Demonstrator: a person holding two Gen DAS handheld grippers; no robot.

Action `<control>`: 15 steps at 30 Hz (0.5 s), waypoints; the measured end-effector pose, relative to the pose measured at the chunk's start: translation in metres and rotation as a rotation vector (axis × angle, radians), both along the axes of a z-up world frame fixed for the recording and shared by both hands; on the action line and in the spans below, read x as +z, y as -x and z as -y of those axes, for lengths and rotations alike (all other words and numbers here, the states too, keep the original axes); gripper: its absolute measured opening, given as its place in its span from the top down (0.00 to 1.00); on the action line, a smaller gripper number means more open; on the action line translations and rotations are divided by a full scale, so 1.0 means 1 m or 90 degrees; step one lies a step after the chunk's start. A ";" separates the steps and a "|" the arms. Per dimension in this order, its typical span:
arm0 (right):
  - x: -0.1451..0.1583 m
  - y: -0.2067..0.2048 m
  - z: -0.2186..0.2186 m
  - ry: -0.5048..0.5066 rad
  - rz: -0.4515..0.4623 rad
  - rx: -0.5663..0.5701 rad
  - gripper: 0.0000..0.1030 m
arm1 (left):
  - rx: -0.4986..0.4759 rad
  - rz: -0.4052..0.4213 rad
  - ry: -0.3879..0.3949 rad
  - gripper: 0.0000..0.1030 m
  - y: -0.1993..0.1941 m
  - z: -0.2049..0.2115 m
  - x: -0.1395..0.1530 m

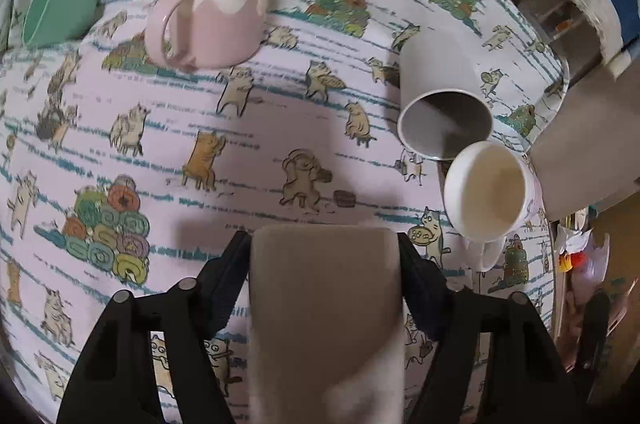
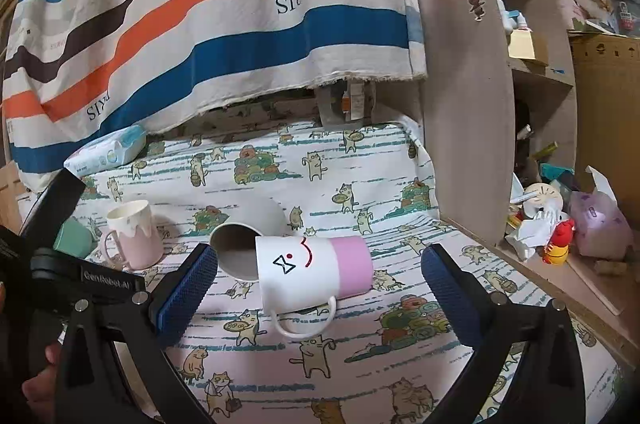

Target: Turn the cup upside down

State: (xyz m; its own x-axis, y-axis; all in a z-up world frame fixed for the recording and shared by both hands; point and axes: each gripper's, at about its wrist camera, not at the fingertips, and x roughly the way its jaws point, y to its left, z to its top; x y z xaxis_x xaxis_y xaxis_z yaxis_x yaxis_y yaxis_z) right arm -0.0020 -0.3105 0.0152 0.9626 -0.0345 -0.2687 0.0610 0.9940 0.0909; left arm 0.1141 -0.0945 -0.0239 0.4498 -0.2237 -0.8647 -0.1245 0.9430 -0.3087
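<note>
My left gripper [image 1: 324,248] is shut on a beige-grey cup [image 1: 324,304] and holds it above the cat-print cloth [image 1: 240,144]. In the right wrist view a white and pink mug with a drawn face [image 2: 312,268] lies on its side between my right gripper's blue pads [image 2: 188,292], handle toward me. My right gripper [image 2: 320,292] is open around it, not touching. The same mug shows in the left wrist view [image 1: 486,190], mouth toward the camera. A grey cup [image 1: 440,100] lies on its side behind it; it also shows in the right wrist view [image 2: 248,236].
A pink mug with white drip glaze [image 1: 212,8] stands upright at the back left. A green cup [image 1: 56,8] lies tipped beside it. A striped cloth [image 2: 200,4] hangs behind the table. A wipes pack [image 2: 106,152] lies at the back. Wooden shelves [image 2: 468,104] with clutter stand to the right.
</note>
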 end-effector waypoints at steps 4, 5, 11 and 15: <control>0.000 0.000 -0.013 0.036 -0.002 0.012 0.00 | -0.006 0.019 0.008 0.35 0.003 -0.003 0.006; 0.000 0.000 -0.016 0.045 -0.002 0.016 0.00 | -0.003 0.028 0.005 0.35 0.005 -0.005 0.009; 0.000 -0.001 -0.022 0.060 -0.005 0.025 0.00 | -0.018 0.133 -0.083 0.35 0.028 -0.004 0.034; 0.000 -0.001 -0.015 0.039 -0.003 0.024 0.00 | 0.005 0.239 -0.145 0.36 0.052 -0.002 0.053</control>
